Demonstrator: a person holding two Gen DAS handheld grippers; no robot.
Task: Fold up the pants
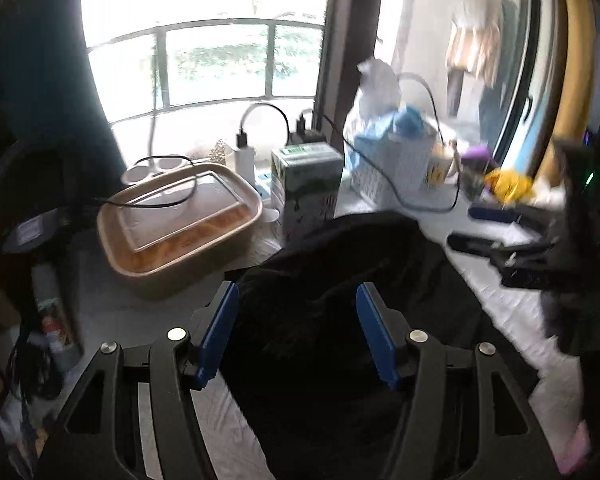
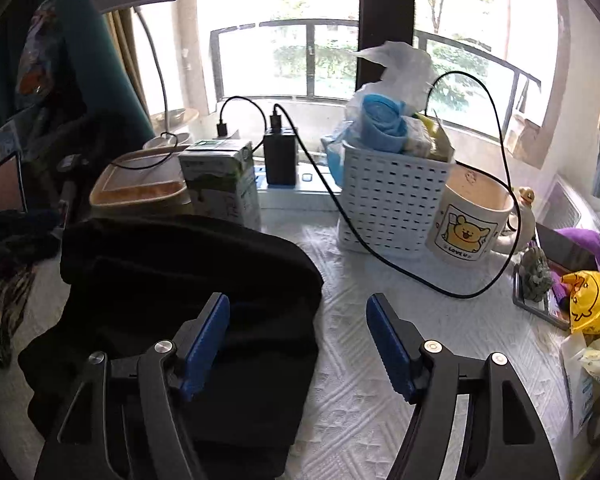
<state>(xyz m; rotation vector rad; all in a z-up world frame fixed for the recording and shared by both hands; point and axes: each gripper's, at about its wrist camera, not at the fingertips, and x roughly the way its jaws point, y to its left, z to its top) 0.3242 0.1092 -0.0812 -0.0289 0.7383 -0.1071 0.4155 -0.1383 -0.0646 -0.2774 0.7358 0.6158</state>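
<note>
The black pants (image 1: 340, 248) lie in a folded bundle on the white textured tablecloth (image 2: 380, 380). In the left wrist view my left gripper (image 1: 297, 292) hangs just above the bundle, open, its blue pads (image 1: 220, 328) wide apart with only dark cloth showing below them. In the right wrist view the pants (image 2: 180, 256) fill the lower left. My right gripper (image 2: 297, 300) is open over their right edge: its left pad is above the fabric and its right pad above bare tablecloth. Neither gripper pinches the cloth.
Behind the pants stand a beige lidded container (image 1: 180, 220), a green-and-white carton (image 2: 220, 184), a black charger (image 2: 280, 156), a white basket (image 2: 388, 200) and a bear mug (image 2: 468, 216). A black cable (image 2: 380, 256) loops over the tablecloth. A yellow bag (image 2: 592, 300) lies at the right.
</note>
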